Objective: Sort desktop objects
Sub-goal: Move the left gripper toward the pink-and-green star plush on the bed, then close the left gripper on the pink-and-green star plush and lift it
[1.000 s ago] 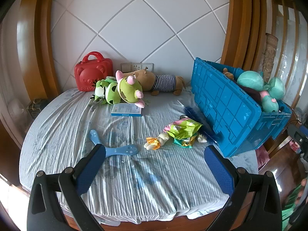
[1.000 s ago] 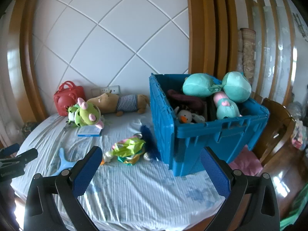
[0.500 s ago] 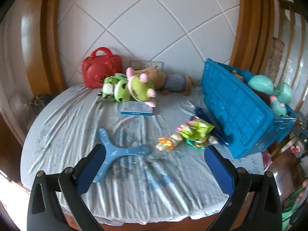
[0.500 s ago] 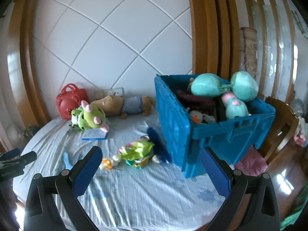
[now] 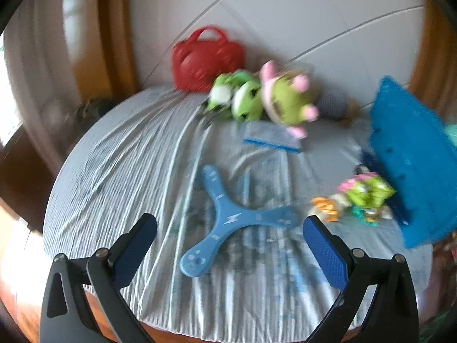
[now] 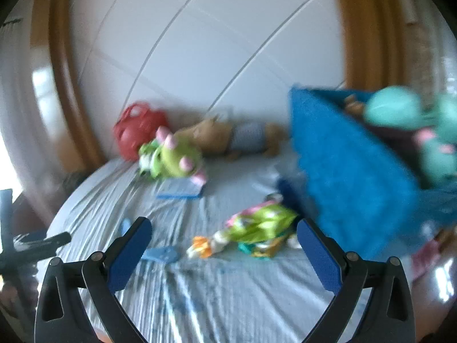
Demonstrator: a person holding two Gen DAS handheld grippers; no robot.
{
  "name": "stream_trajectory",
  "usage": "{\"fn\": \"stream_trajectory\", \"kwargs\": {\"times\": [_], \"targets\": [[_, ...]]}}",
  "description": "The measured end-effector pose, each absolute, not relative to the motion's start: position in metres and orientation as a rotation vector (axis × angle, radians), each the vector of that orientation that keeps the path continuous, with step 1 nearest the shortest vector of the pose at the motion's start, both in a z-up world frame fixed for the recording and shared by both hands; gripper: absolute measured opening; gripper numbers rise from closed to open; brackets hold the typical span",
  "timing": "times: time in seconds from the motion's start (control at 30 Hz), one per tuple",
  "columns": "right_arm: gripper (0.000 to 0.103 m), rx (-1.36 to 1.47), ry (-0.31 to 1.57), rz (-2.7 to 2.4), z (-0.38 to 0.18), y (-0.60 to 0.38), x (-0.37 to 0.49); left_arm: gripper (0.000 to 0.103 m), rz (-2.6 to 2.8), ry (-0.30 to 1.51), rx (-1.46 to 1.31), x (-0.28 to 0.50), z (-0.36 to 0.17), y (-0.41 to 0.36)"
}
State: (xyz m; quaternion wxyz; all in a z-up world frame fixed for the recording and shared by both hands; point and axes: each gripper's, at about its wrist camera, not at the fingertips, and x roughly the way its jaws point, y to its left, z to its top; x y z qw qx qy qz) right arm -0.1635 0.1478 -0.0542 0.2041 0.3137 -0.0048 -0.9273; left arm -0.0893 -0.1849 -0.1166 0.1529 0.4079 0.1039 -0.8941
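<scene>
Left gripper (image 5: 230,227): my fingers stand wide apart and hold nothing; since half a second ago I have swung closer over the cloth, and the picture now smears with motion.
Boomerang (image 5: 228,218): the blue three-armed toy lies flat on the striped cloth (image 5: 128,171), right between and just beyond my left fingertips. It sat further off and left of centre before; now it fills the middle of the left view.
Right gripper (image 6: 224,227): spread wide as well, empty, hovering above the cloth (this view is blurred too, where it was sharp earlier).
Wrapper pile (image 6: 257,233): the green and pink packets with the orange scrap lie near my right fingertips, closer than before, just beside the blue crate (image 6: 342,157).
Crate contents: teal plush toys (image 6: 394,108) sit heaped inside, as before.
Back row: the red bag (image 5: 207,60), green plush (image 5: 268,100) and brown striped plush (image 6: 228,137) lie by the wall, unmoved; the thin blue-edged box (image 5: 271,140) lies in front of the green plush.
Left tool in right view: a dark bar (image 6: 31,245) at the left edge.
</scene>
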Motion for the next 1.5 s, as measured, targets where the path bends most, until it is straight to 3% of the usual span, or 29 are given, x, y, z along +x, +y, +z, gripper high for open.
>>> {"fn": "stream_trajectory", "kwargs": {"times": [0.2,0.5,0.87,1.2,1.4,1.5], "targets": [[0.103,1.007,-0.018,-2.416,-0.096,0.114,-0.243,0.103,-2.398,0.325,1.225,-0.137,-0.133,-0.198],[0.103,1.027,0.082,-2.363,-0.102,0.055,-0.316,0.103,-2.424,0.334,1.227,-0.214,-0.131,-0.216],[0.103,1.070,0.028,-2.353,-0.120,-0.045,-0.392,0.103,-2.490,0.251,1.266,-0.327,-0.137,-0.276],[0.103,1.118,-0.065,-2.533,-0.121,-0.010,-0.461,0.103,-2.760,0.335,1.198,-0.432,-0.095,-0.230],[0.103,1.199,-0.094,-2.508,-0.146,0.006,-0.483,0.103,-2.693,0.179,1.338,-0.467,-0.139,-0.196],[0.103,1.225,-0.100,-2.468,-0.159,0.002,-0.484,0.103,-2.608,0.266,1.355,-0.447,-0.158,-0.228]]}}
